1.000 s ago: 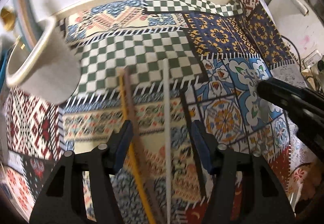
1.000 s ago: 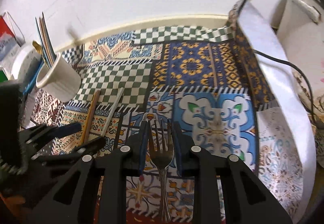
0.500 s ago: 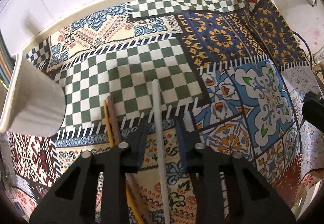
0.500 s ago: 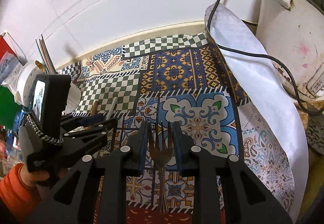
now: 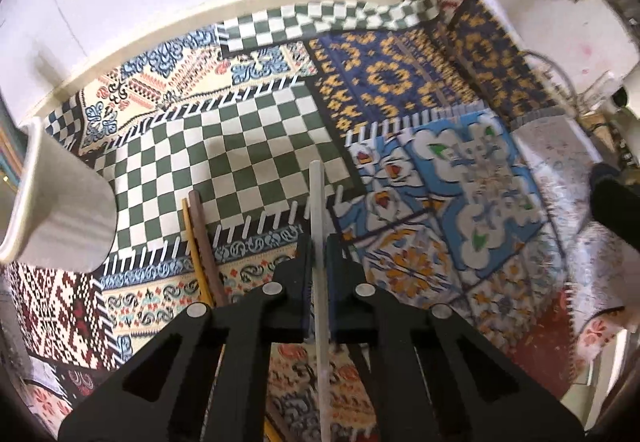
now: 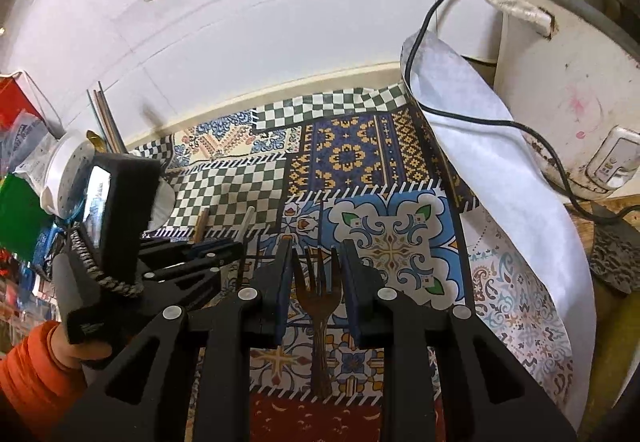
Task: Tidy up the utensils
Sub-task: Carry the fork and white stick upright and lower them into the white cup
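The left gripper (image 5: pixel 318 242) has just closed its jaws on a white chopstick (image 5: pixel 317 202), which runs forward past the tips over the patterned worktop (image 5: pixel 400 82); just left of it lie a brown stick (image 5: pixel 202 226) and a yellow stick (image 5: pixel 191 238), and farther left a white mug (image 5: pixel 60 214). The right gripper (image 6: pixel 314 266) is narrowly closed on a fork (image 6: pixel 318 294), tines forward. To its right stand a white cloth (image 6: pixel 500 170), a black cable (image 6: pixel 480 118) and a white appliance (image 6: pixel 568 82).
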`<state>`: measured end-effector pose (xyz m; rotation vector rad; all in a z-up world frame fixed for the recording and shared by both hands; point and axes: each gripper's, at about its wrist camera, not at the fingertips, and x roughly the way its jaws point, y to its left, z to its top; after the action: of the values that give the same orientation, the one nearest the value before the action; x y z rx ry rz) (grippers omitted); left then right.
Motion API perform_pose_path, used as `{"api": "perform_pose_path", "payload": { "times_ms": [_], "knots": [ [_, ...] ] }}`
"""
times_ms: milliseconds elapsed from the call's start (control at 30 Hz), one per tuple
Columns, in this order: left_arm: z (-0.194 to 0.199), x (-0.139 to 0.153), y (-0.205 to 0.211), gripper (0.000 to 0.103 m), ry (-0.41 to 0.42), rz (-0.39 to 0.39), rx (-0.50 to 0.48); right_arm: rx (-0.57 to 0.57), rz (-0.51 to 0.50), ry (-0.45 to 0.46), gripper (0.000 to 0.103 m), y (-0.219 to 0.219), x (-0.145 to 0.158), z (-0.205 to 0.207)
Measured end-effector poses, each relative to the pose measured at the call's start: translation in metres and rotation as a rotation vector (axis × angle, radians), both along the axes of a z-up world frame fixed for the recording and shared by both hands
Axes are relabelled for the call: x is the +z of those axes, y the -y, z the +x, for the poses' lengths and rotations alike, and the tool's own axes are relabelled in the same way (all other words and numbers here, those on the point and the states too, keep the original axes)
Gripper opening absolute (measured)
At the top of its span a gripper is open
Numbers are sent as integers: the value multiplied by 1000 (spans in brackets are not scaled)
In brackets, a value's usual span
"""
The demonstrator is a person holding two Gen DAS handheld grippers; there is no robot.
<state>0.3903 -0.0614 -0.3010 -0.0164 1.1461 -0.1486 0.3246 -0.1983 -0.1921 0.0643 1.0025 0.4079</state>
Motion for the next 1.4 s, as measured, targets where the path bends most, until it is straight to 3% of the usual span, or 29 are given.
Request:
{"api": "perform_pose_path", "payload": {
  "times_ms": [333,800,1067,1400],
  "knots": [
    [-62,65,-25,5,134,-87,27,25,-10,26,21,-16,12,-24],
    [-144,120,-69,5,296,-151,157,103,-4,106,21,-54,41,-51],
    [-168,159,-94,4,413,-168,232,164,-5,183,21,-85,69,-54],
    [-173,201,-128,4,525,-130,329,240,33,284,21,-122,113,-43]
  ]
}}
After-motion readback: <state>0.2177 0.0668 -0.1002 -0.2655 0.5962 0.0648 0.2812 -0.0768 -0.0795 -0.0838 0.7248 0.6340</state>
